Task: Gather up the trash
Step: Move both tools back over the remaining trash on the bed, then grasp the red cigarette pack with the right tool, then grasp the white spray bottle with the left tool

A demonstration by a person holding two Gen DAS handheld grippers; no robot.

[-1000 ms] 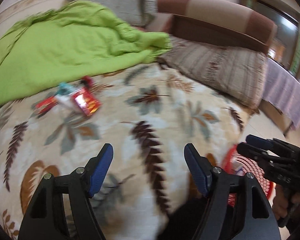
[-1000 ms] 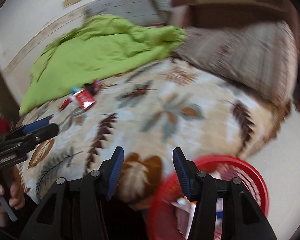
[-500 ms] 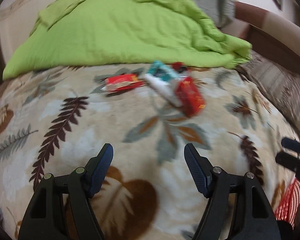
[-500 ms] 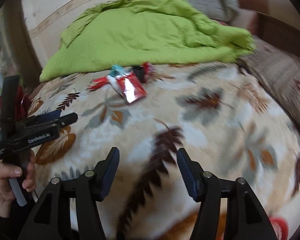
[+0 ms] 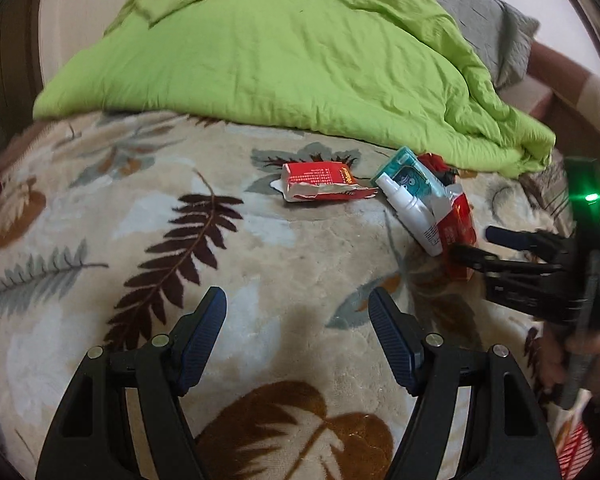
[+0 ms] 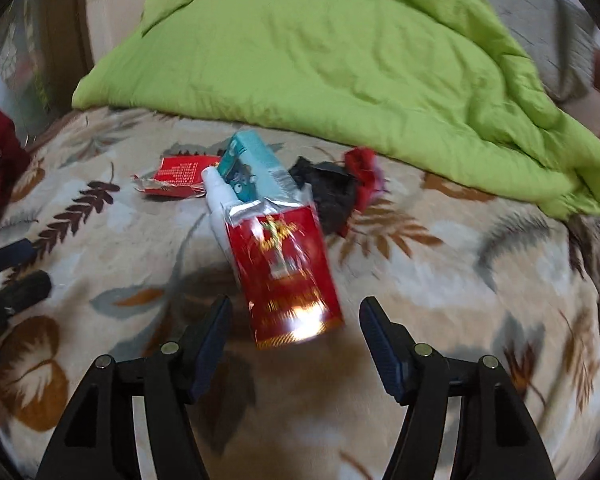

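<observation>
**Trash pile on the bed, both grippers open and empty**

Nearest the right gripper (image 6: 294, 330), its jaws spread wide with nothing held, lies a shiny red foil packet (image 6: 286, 272) on the leaf-patterned blanket (image 6: 440, 280), its lower end between the two fingertips but touching neither. Behind the packet, pressed against it, are a white bottle (image 6: 216, 196) and a teal carton (image 6: 252, 174). A torn red box (image 6: 176, 178) lies just left of them; a dark crumpled wrapper (image 6: 332, 196) with a red scrap (image 6: 362, 168) lies to their right. Beyond the pile, a green quilt (image 6: 320, 52) covers the far part of the bed.

The left gripper (image 5: 296, 320) hovers over bare blanket, jaws equally wide and empty, well short of the torn red box. The right gripper's black frame reaches in from the right in that view, its tips at the foil packet.
</observation>
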